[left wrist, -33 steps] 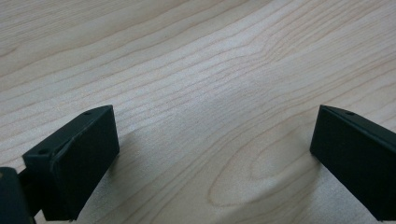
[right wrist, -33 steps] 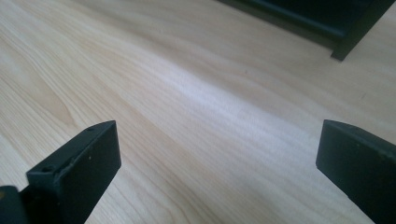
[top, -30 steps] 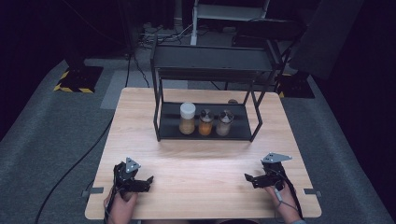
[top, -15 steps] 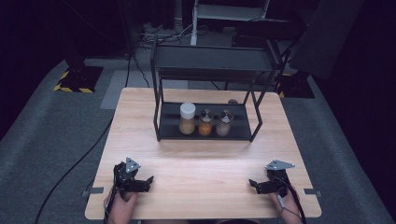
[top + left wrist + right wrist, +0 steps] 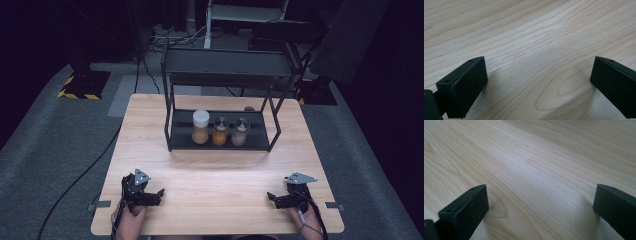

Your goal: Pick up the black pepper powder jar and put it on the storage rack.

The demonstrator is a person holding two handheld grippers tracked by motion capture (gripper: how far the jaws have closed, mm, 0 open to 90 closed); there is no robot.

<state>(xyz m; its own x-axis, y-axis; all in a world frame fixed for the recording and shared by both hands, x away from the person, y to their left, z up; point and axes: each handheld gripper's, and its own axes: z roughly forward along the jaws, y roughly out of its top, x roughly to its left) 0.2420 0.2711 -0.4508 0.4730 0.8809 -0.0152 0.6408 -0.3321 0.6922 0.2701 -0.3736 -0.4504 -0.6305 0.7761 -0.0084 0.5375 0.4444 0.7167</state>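
Observation:
A black two-tier metal rack [image 5: 222,87] stands at the back middle of the wooden table [image 5: 220,172]. On its lower shelf stand three jars: a white-lidded jar [image 5: 200,126] of tan contents, an orange-filled jar [image 5: 220,131] and a paler jar [image 5: 241,131]. My left gripper [image 5: 159,196] rests open near the front left edge, its jaws wide over bare wood [image 5: 536,65]. My right gripper [image 5: 272,198] rests open near the front right edge, also with only wood [image 5: 541,177] between its jaws. Both lie far in front of the rack.
A small round object [image 5: 248,108] peeks out behind the rack. Cables trail from both grippers over the table's front edge. Grey carpet surrounds the table, with dark stands and a yellow-black striped base [image 5: 80,85] at the back left.
My right gripper has drawn back toward the front edge and lowered onto the table. The left gripper has stayed where it was.

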